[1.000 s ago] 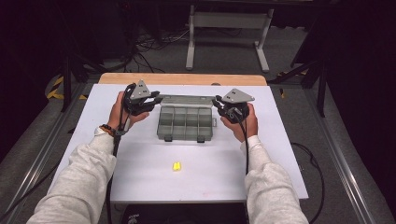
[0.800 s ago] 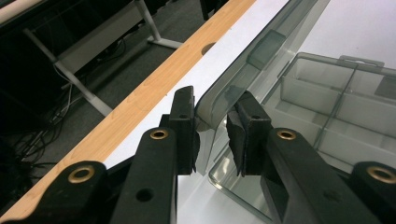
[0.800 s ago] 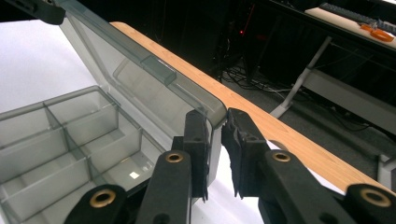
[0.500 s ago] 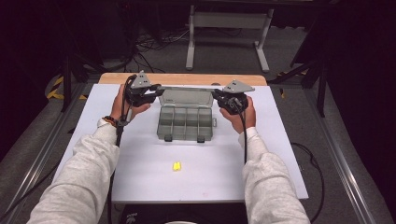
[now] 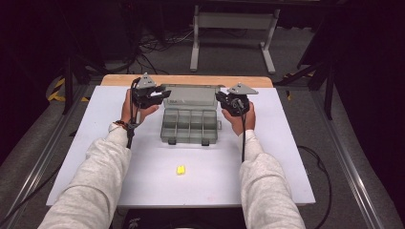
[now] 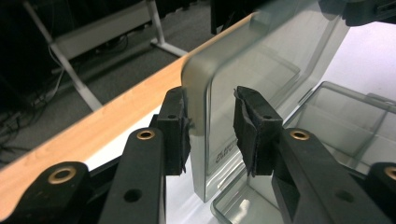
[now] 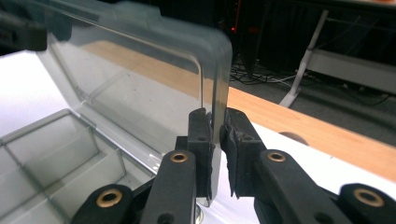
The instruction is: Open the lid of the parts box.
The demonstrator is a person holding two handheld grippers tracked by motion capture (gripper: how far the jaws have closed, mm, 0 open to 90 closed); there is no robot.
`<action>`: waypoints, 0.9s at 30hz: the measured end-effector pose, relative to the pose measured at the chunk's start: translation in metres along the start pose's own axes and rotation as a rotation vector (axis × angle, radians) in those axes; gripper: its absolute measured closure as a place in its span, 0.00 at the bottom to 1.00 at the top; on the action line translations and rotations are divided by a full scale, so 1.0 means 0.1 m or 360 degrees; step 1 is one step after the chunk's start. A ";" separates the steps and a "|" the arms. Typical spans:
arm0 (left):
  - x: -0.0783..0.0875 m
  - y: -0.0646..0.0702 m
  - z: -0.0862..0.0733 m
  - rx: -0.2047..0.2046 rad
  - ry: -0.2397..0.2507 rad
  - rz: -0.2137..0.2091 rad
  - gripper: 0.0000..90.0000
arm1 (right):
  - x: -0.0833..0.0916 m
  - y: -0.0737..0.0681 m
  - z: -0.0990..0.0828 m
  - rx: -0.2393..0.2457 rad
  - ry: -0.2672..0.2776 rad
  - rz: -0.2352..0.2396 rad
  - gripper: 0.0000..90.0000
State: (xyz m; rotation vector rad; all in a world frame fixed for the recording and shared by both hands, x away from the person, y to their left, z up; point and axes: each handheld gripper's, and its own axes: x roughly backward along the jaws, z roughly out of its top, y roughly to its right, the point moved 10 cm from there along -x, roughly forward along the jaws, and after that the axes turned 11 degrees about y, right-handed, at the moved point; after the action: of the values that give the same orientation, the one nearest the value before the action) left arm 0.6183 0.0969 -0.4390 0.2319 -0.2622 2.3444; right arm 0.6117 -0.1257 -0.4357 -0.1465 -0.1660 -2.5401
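A clear compartment box is seen at the middle of the white worktop, its lid raised on the far side. The lid's left edge is straddled by the left gripper; one pad is touching the outer face while the other pad is set a little apart from the inner face, so the jaws are held narrow but not clamped. The lid's right edge is taken between the jaws of the right gripper, which are nearly closed on it; a firm pinch is judged likely.

The compartments are seen to be empty. A small yellow piece lies on the worktop nearer the person, well apart from the box.

Several risks can be judged from here. With the left side loose, the lid could be twisted if it is moved by the right gripper alone, and the hinge strained. The smooth plastic could slip from the pads and the lid drop shut. If the lid is pushed too far back, the light, empty box could be tipped or dragged across the worktop.
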 end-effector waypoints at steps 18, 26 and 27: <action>-0.26 -0.05 -0.57 0.0128 -0.0215 0.0076 0.74 | -0.26 0.08 -0.47 -0.0060 -0.0139 -0.0095 0.90; -0.27 -0.05 -0.66 0.0172 -0.0276 0.0101 0.73 | -0.32 0.08 -0.64 -0.0185 -0.0181 -0.0082 0.88; -0.26 -0.05 -0.67 0.0197 -0.0274 0.0099 0.73 | -0.32 0.08 -0.64 -0.0185 -0.0181 -0.0082 0.88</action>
State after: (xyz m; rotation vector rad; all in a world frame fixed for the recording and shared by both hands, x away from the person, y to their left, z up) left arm 0.6341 0.1000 -0.5090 0.4939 -0.2106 2.4079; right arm 0.6380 -0.1244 -0.5028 -0.3368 -0.0669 -2.5945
